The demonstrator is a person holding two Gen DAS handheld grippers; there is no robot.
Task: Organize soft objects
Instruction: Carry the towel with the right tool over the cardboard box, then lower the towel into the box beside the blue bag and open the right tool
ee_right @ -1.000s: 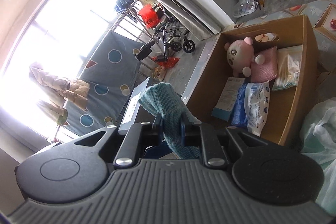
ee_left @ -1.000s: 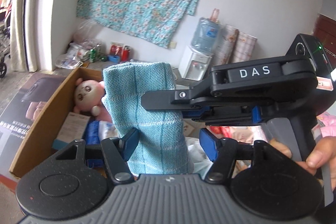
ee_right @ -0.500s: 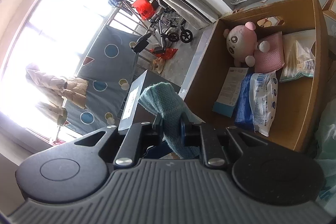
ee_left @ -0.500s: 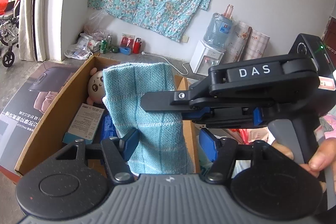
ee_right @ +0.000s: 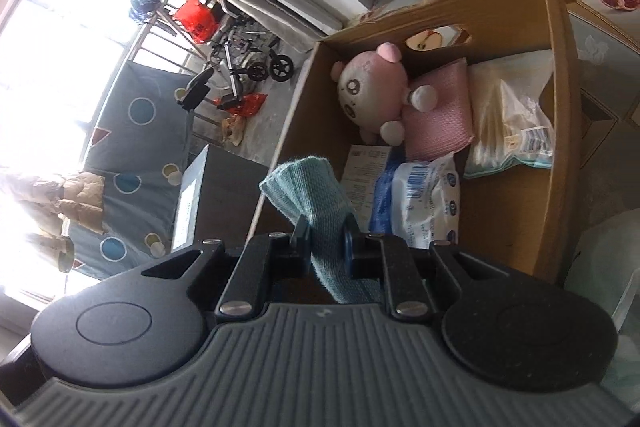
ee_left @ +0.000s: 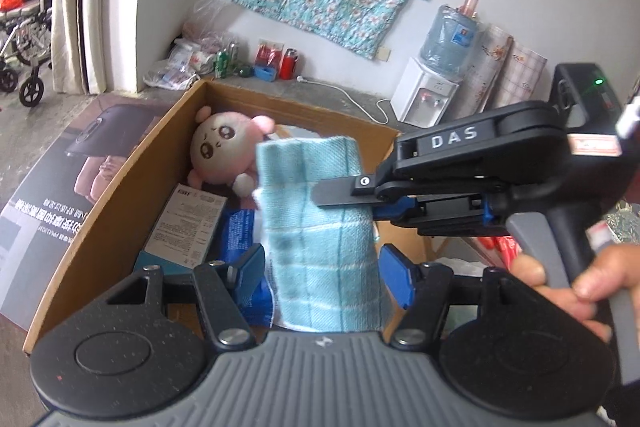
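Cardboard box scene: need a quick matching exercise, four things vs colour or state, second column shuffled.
Things:
1. folded towel
2. plush toy
3. left tongs
4. cardboard box

Colour or state:
A. brown, open at the top
B. pink and cream, lying inside the box
C. light blue, pinched by the right tongs
D. pads standing either side of the towel

Pairs: 1-C, 2-B, 3-D, 4-A
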